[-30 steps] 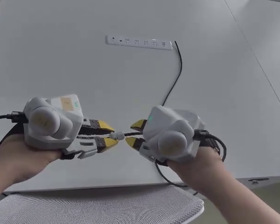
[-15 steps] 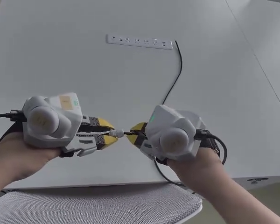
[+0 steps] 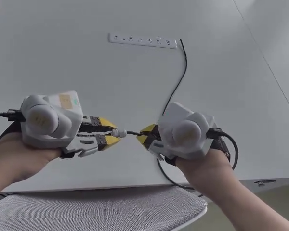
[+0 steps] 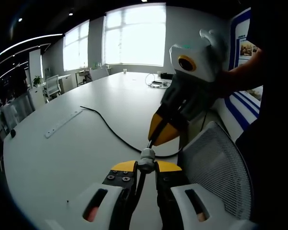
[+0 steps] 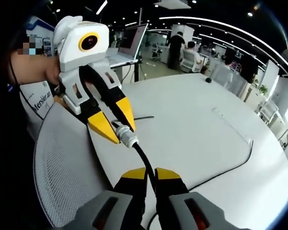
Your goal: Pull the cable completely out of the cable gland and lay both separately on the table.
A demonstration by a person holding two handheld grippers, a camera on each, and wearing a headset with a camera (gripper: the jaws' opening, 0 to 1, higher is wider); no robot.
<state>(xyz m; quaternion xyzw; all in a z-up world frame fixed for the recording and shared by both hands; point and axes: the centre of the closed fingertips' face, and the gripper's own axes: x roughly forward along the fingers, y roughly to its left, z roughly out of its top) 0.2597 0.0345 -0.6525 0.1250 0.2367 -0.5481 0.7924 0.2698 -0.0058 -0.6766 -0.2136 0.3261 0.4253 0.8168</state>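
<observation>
Bright, even light on the white matte tabletop point(image 3: 77, 72); soft faint shadows towards its near edge. Blown-out glare at the tall glass windows point(image 4: 134, 36). Heavy fisheye bending round both gripper views. Focus sharp overall.

You get one partly legible word: approx. "Mers…" in dark print on the white banner point(image 5: 42, 109), right gripper view, rest unreadable. Orange sticker point(image 3: 65, 101) atop left claw point(image 3: 116, 134) housing: too blurred to read.

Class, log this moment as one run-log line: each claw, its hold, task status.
left claw: shut on cable gland | right claw: shut on cable | cable not yet out of gland
</observation>
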